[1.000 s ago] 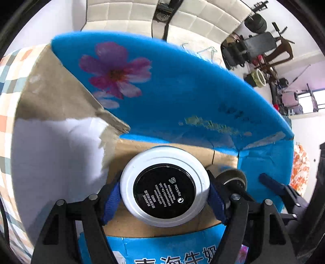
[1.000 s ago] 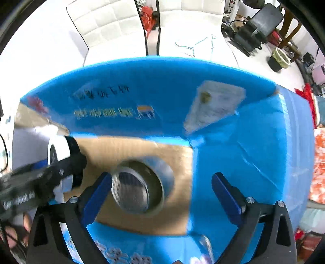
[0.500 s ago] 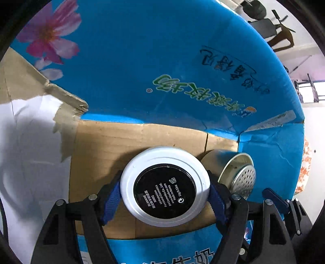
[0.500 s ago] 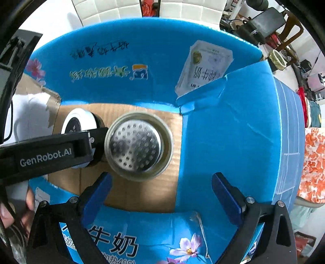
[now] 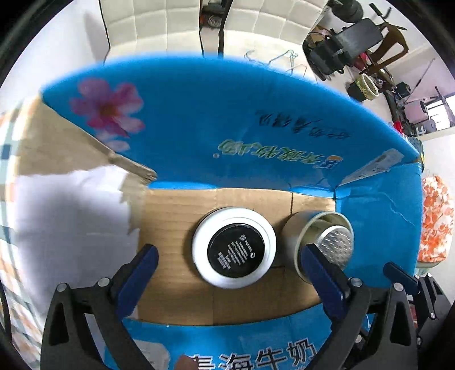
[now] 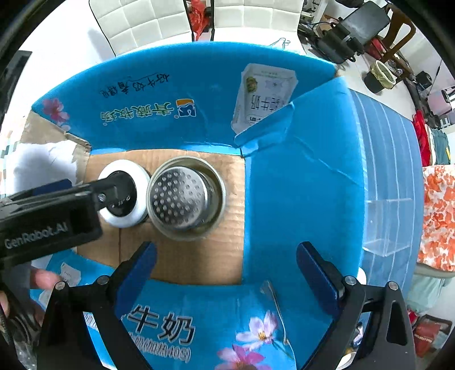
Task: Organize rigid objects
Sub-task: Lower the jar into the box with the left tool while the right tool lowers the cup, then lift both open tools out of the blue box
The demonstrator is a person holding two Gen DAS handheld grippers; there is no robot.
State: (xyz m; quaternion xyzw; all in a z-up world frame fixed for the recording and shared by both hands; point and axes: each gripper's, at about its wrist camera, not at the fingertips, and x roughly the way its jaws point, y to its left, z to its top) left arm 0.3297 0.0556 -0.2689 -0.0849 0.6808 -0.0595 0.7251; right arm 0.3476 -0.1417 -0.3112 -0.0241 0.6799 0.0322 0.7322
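Note:
A white round jar with a black label disc point(image 5: 233, 247) stands on the brown cardboard floor of an open blue milk carton box point(image 5: 227, 119). A metal cup with a perforated strainer top point(image 5: 324, 242) stands touching it on the right. My left gripper point(image 5: 229, 263) is open above the jar, its fingers apart from it. In the right wrist view the jar point(image 6: 125, 196) and the strainer cup point(image 6: 184, 196) stand side by side in the box point(image 6: 298, 185). My right gripper point(image 6: 226, 263) is open and empty above the box floor.
The box flaps stand up around the floor; a torn cardboard flap point(image 5: 71, 142) is at the left. A clear acrylic holder point(image 6: 389, 224) lies right of the box. White chairs point(image 6: 159, 22) and clutter are beyond.
My left gripper has opened and let go of the white jar, which now stands on the box floor beside the strainer cup. The gripper has pulled back upward.

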